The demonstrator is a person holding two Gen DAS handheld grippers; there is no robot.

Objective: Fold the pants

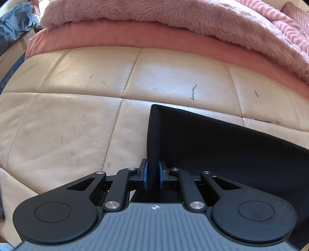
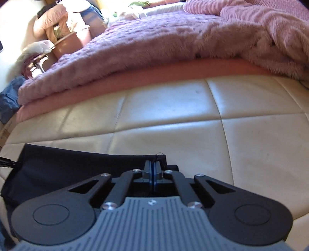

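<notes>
The black pants (image 1: 222,146) are held stretched above a cream leather cushion surface (image 1: 77,119). My left gripper (image 1: 153,174) is shut on the pants' left edge, the cloth pinched between its blue pads and spreading to the right. In the right wrist view the pants (image 2: 77,170) spread to the left. My right gripper (image 2: 153,173) is shut on their right corner, where a hem with a loose thread shows. The left gripper's tip pokes in at the far left edge of that view.
A fluffy pink blanket (image 1: 173,17) over a pink sheet (image 1: 135,36) lies beyond the cushions (image 2: 212,123). A cardboard box and dark bag (image 1: 15,25) sit far left. A plant pot (image 2: 67,42) and clutter stand past the blanket.
</notes>
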